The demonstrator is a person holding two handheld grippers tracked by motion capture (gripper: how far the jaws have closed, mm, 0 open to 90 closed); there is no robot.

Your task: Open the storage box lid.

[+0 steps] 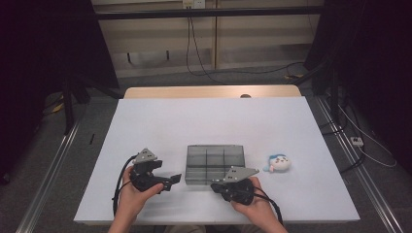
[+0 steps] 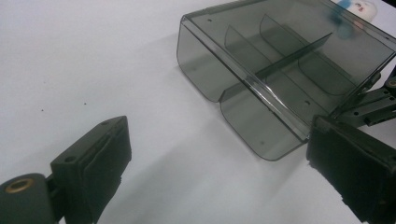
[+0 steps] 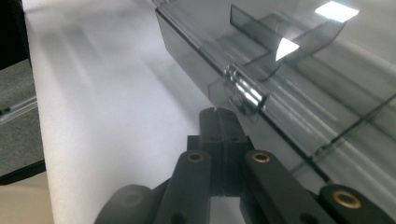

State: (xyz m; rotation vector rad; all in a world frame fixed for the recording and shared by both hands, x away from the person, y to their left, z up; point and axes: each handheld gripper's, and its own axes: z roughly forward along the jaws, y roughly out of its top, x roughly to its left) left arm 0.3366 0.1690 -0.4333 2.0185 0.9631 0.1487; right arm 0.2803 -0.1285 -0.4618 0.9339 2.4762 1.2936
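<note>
A smoky see-through box (image 1: 214, 164) with divided compartments lies near the table's front middle, lid closed. My left gripper (image 1: 172, 179) points at its left front corner. In the left gripper view its jaws stand wide open (image 2: 219, 158) with bare table between them, and the box (image 2: 280, 60) is just ahead, its near corner by the right jaw. My right gripper (image 1: 216, 185) sits at the box's front edge. In the right gripper view its jaws (image 3: 218, 126) are pressed together on nothing, just short of the box's clasp (image 3: 245, 91).
A small white and blue plush toy (image 1: 278, 163) lies on the white table (image 1: 204, 121) to the right of the box. A wooden strip (image 1: 209, 91) borders the far edge. Cables run over the floor beyond and at the right.
</note>
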